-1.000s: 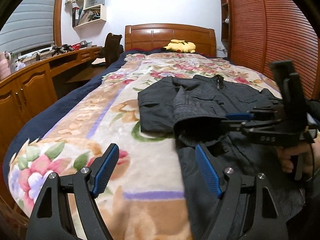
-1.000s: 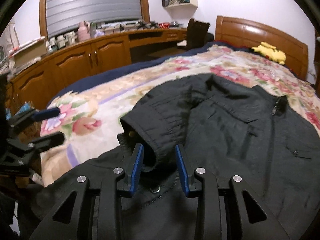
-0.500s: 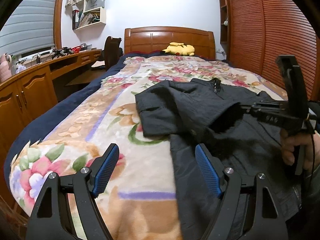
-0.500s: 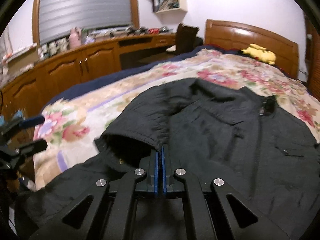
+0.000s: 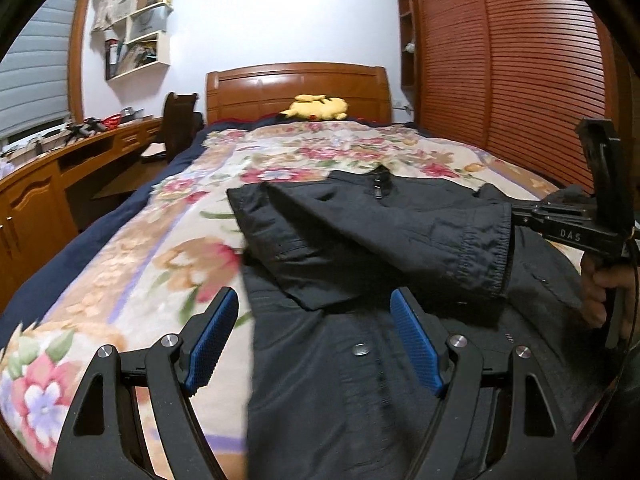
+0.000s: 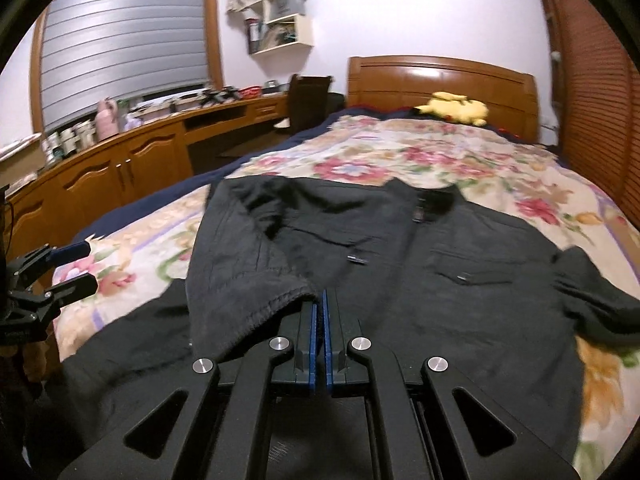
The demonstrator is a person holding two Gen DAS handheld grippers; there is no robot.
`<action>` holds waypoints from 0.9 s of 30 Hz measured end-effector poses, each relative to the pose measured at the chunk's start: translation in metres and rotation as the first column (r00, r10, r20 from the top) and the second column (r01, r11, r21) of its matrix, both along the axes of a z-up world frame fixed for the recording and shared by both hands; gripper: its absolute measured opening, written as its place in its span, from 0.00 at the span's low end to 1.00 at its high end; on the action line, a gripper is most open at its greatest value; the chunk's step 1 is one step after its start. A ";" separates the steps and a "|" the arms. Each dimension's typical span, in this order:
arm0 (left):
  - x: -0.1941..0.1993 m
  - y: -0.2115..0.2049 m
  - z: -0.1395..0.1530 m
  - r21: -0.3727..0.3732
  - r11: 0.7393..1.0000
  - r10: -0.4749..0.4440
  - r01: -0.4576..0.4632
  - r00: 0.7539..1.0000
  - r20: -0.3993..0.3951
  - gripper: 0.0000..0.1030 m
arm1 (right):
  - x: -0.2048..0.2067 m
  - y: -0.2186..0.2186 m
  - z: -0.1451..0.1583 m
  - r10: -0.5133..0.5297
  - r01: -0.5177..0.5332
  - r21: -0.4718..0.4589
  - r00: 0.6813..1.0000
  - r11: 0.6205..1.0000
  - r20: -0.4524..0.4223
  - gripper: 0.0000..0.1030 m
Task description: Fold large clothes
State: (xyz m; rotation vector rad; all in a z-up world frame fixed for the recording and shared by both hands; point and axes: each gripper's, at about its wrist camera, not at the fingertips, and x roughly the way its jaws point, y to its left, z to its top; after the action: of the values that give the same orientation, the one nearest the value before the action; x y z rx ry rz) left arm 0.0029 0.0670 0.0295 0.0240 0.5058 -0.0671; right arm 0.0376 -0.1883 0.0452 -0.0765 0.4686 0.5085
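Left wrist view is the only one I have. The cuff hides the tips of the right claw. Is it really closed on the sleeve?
Observer: Yes. The right claw is shut, its blue pads pinching the edge of the sleeve cuff.
Operator: And the other sleeve?
Observer: The other sleeve lies spread sideways on the blanket, not folded in.
Operator: What is beneath the lifted sleeve?
Observer: The jacket lies front up and closed, with both chest pockets showing.

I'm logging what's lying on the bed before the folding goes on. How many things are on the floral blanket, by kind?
Black jackets: 1
Yellow plush toys: 1
Total: 2, both on the floral blanket
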 end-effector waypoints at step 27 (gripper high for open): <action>0.007 -0.035 -0.030 -0.046 0.998 -0.042 0.041 0.999 -0.021 0.77 | -0.047 -0.021 0.019 -0.262 0.263 -0.042 0.964 0.964 0.039 0.55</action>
State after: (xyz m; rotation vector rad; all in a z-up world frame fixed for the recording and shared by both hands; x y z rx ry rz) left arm 0.0094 0.0322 -0.0005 -0.0108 0.5259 -0.1191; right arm -0.0091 -0.2092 0.0638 -0.0664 0.4505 0.2351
